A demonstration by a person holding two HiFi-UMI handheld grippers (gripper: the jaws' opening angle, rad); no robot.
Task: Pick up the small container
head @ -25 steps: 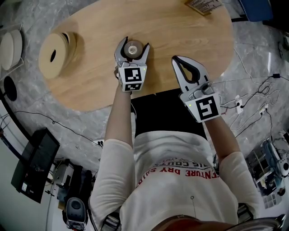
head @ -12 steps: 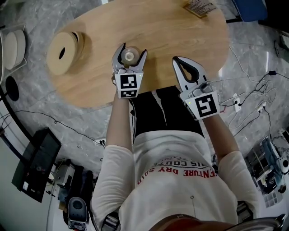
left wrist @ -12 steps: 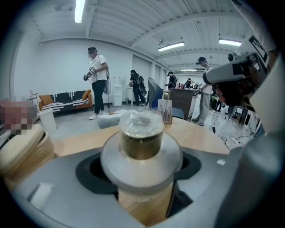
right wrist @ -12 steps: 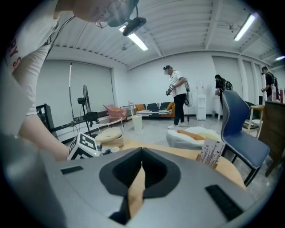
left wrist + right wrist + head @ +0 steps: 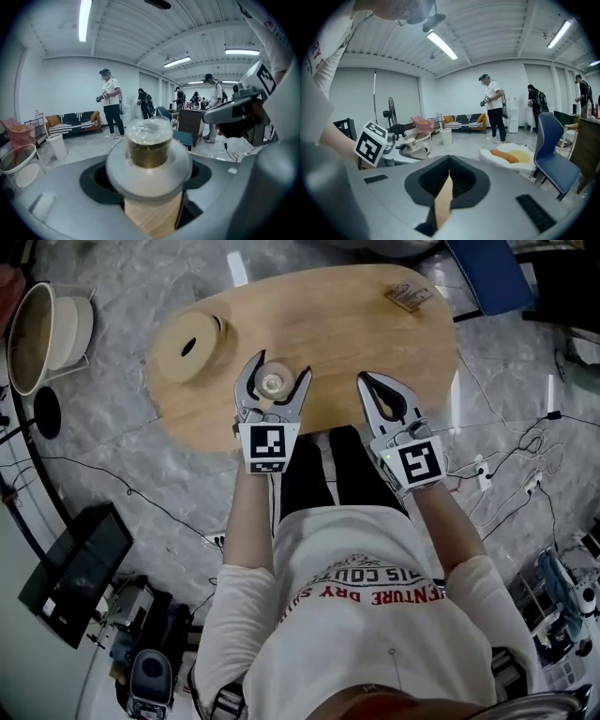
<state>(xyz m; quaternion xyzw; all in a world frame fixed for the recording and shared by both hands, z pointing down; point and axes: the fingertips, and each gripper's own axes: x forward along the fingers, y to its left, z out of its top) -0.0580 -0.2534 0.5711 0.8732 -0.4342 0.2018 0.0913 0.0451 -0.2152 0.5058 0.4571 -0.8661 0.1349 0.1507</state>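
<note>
Round roll (image 5: 190,349) sits at the left end of the table (image 5: 375,324). Left gripper (image 5: 277,371) is clamped on the small container (image 5: 274,383), over the table's near edge. Right gripper (image 5: 364,381) is just beside it, jaws pinched together on nothing.

A beige holed disc (image 5: 190,349) lies at the oval wooden table's (image 5: 356,324) left end. A brown packet (image 5: 410,296) sits at its far-right edge.
</note>
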